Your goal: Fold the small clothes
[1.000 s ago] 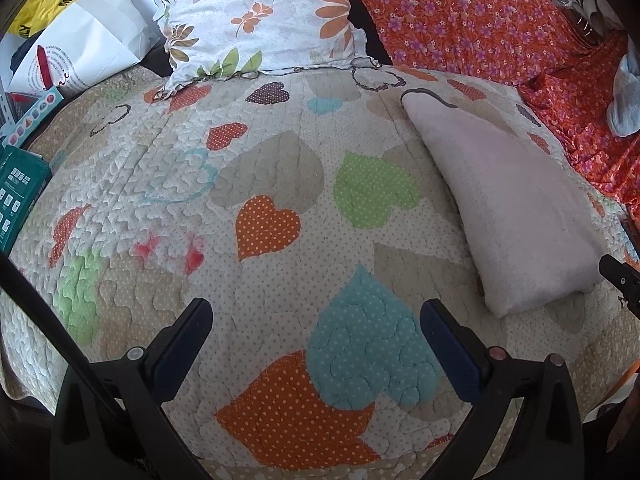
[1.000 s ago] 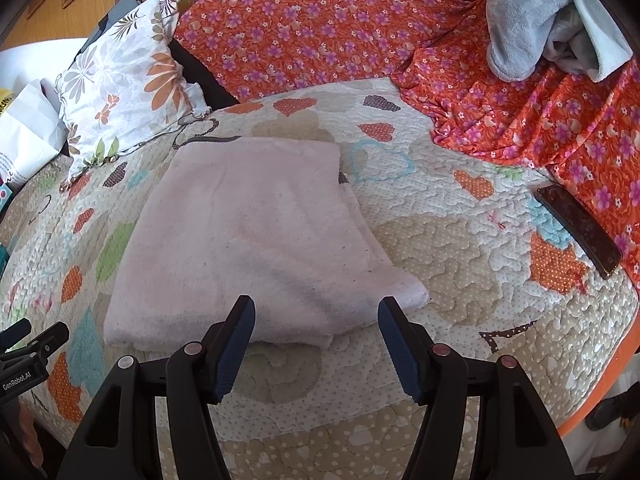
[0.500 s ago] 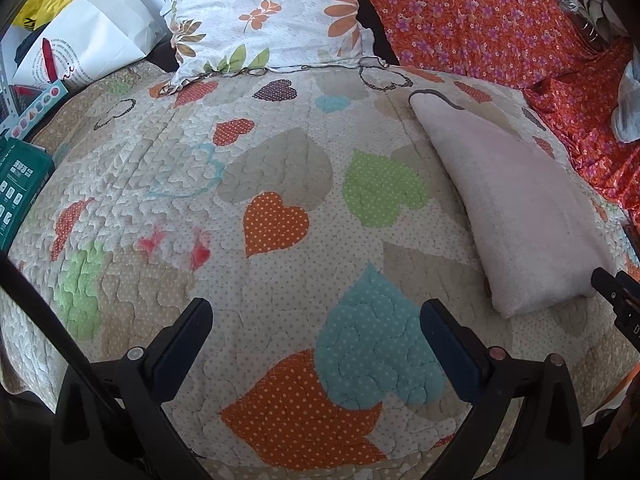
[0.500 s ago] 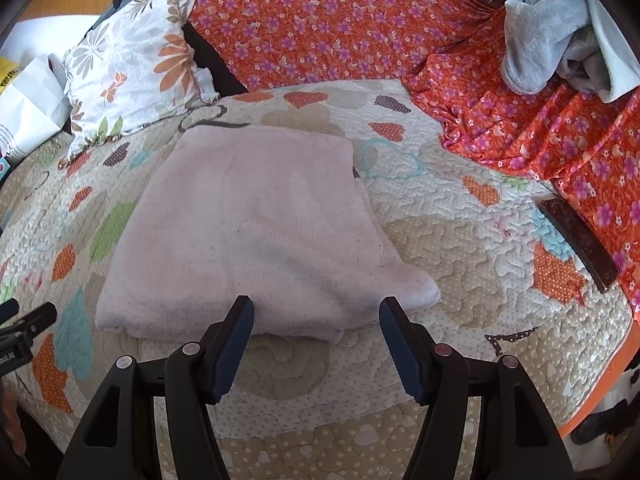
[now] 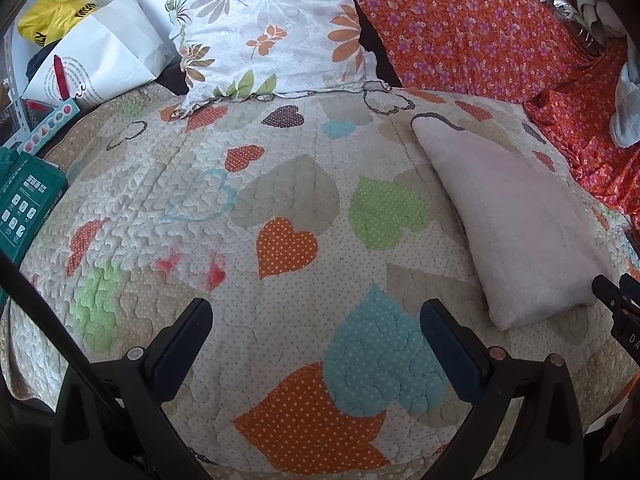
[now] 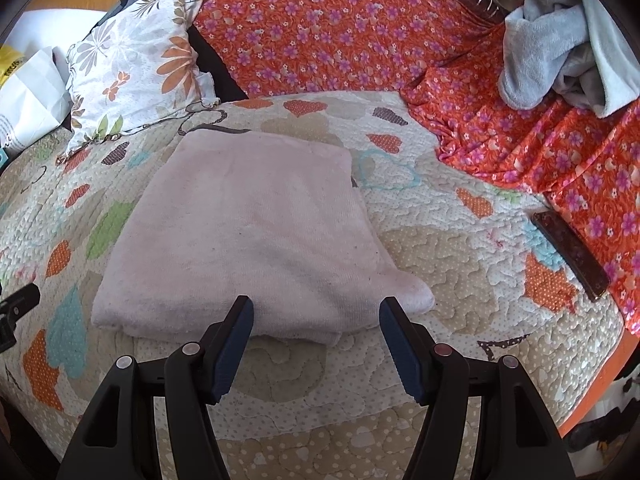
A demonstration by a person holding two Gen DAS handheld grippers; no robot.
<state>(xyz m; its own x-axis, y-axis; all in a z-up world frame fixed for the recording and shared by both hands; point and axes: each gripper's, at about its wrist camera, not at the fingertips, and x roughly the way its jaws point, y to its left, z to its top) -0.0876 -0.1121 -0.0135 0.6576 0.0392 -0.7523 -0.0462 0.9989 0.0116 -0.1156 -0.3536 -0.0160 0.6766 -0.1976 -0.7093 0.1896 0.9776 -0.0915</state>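
A pale pink folded cloth (image 6: 256,236) lies flat on the heart-patterned quilt (image 6: 440,248). It also shows at the right of the left wrist view (image 5: 516,220). My right gripper (image 6: 316,316) is open and empty, its fingertips just short of the cloth's near edge. My left gripper (image 5: 316,320) is open and empty over bare quilt (image 5: 280,184), well left of the cloth. The right gripper's tip shows at the right edge of the left wrist view (image 5: 616,304).
A floral pillow (image 5: 272,32) leans at the back. An orange flowered sheet (image 6: 360,28) covers the back and right, with grey clothes (image 6: 560,40) piled on it. A dark phone (image 6: 572,252) lies at the right. A white bag (image 5: 96,56) and green box (image 5: 24,204) stand left.
Both grippers have drawn back and tilted slightly, so the scene sits lower in both views. The cloth has not moved. Both stay open.
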